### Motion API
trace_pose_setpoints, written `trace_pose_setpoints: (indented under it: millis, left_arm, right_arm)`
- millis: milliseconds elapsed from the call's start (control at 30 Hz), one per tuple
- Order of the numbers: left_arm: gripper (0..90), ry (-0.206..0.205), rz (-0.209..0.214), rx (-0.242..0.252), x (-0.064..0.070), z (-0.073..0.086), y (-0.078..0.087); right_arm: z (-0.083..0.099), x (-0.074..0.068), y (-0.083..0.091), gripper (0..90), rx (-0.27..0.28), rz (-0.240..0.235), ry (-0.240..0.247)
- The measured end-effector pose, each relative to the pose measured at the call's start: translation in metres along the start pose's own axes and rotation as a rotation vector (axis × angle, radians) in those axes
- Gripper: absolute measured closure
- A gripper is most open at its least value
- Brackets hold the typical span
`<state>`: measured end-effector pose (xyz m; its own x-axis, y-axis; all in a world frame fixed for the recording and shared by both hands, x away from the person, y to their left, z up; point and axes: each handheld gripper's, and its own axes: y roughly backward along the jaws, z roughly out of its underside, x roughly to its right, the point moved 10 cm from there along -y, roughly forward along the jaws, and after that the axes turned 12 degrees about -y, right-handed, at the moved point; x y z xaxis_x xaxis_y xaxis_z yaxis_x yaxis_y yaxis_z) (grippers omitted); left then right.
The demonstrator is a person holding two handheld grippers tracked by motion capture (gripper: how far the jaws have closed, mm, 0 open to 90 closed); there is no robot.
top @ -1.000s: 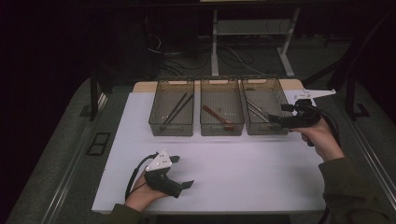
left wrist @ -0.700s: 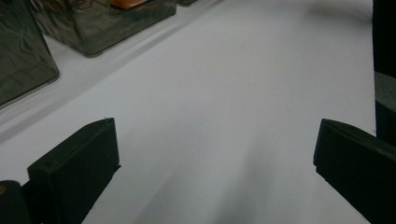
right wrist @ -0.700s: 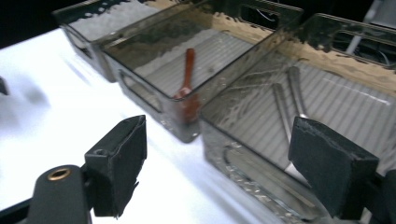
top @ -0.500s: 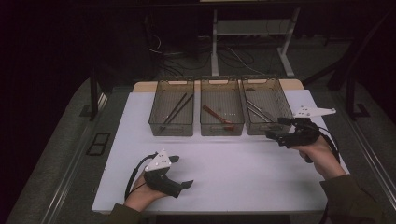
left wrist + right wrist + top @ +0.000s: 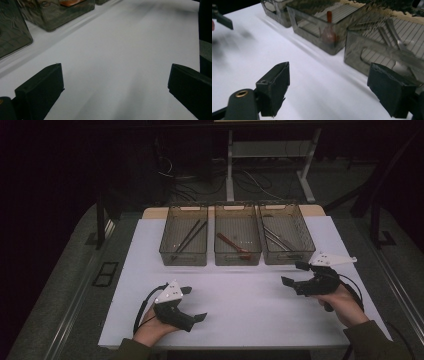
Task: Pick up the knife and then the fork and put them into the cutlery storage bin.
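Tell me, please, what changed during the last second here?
The right tongs moved back from the right bin toward the person and lower over the white sheet, open and empty. The left tongs and the three bins' contents stayed as they were.

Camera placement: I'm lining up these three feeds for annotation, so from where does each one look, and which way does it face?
High view: fixed above the person's side, facing forward and down on the white table; both hands show, holding the left tool and right tool.
Left gripper view: rides the left tool, looking low across the table; its two black jaws stand apart.
Right gripper view: rides the right tool, facing the bins; its jaws stand apart.
Shared: the middle bin with the red-handled item appears in the high and right gripper views.
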<state>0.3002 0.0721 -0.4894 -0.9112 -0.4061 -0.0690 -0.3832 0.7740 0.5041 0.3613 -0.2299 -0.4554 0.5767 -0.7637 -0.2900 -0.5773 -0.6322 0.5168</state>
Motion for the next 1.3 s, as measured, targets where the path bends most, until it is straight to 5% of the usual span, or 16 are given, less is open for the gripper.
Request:
trace_pose_setpoints:
  millis: [467,1300]
  left_arm:
    - [0.0,0.003,0.000,0.002,0.000,0.000,0.000]
    - [0.0,0.000,0.000,-0.004,0.000,0.001,-0.001]
  right_arm:
    - [0.043,-0.016,0.005,15.8,-0.017,-0.037,-0.013]
    - [0.063,-0.013,0.008,15.7,-0.025,-0.002,0.009]
